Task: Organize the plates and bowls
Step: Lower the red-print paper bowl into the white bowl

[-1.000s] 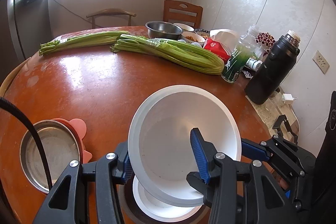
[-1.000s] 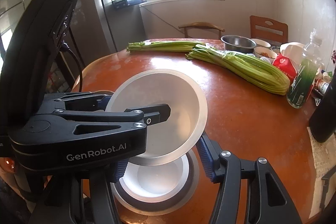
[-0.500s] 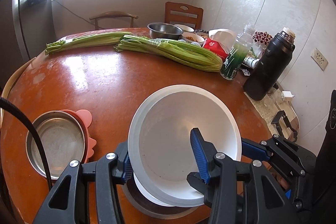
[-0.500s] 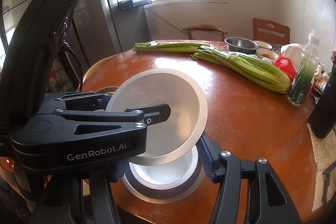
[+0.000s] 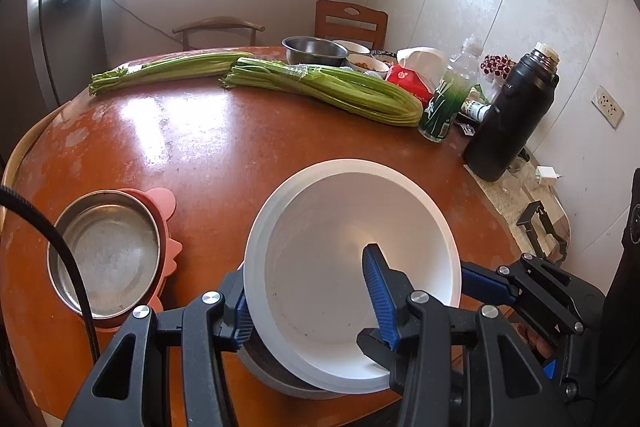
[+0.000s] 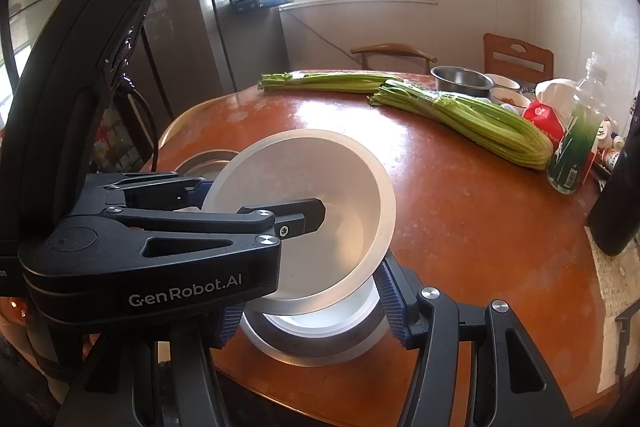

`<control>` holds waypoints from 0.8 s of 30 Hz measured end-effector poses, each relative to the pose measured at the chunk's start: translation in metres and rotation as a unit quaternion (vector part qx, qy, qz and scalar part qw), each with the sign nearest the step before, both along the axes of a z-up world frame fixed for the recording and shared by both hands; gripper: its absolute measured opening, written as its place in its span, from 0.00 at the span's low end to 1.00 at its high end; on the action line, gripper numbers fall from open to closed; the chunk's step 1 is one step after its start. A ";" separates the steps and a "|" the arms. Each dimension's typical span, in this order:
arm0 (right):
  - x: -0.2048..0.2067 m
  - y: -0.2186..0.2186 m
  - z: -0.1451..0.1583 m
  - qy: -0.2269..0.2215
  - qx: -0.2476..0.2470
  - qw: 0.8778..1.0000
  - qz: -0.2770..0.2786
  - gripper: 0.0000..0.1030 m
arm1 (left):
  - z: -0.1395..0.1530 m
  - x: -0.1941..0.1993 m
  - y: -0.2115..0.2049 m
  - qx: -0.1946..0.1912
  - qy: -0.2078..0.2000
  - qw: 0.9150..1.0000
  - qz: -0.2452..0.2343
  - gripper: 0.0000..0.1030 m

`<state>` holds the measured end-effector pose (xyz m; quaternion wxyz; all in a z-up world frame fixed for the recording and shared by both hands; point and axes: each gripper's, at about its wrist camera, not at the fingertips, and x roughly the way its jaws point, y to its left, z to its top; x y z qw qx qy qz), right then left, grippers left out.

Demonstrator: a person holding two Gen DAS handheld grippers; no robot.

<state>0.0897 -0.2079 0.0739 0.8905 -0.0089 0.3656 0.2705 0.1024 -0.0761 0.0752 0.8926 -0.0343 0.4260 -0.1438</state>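
Two views. Left wrist: left gripper [image 5: 310,301] clamps white round plastic bowl [image 5: 340,267] by rim, lower centre, tilted over grey dish [image 5: 272,375]. Steel bowl in pink holder [image 5: 108,251] lower left.
Right wrist: right gripper [image 6: 312,311] jaws astride same bowl's [image 6: 320,167] underside; contact unclear.

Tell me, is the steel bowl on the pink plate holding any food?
No, the steel bowl on the pink plate shows only bare metal inside.

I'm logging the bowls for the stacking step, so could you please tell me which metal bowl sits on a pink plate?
The steel bowl at the near left table edge: it sits on the pink plate. The other steel bowl stands far back behind the celery.
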 end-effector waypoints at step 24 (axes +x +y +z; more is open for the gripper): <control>-0.015 0.009 -0.025 0.018 -0.018 1.000 0.003 0.59 | -0.032 -0.011 0.001 0.014 0.015 1.000 0.010 0.47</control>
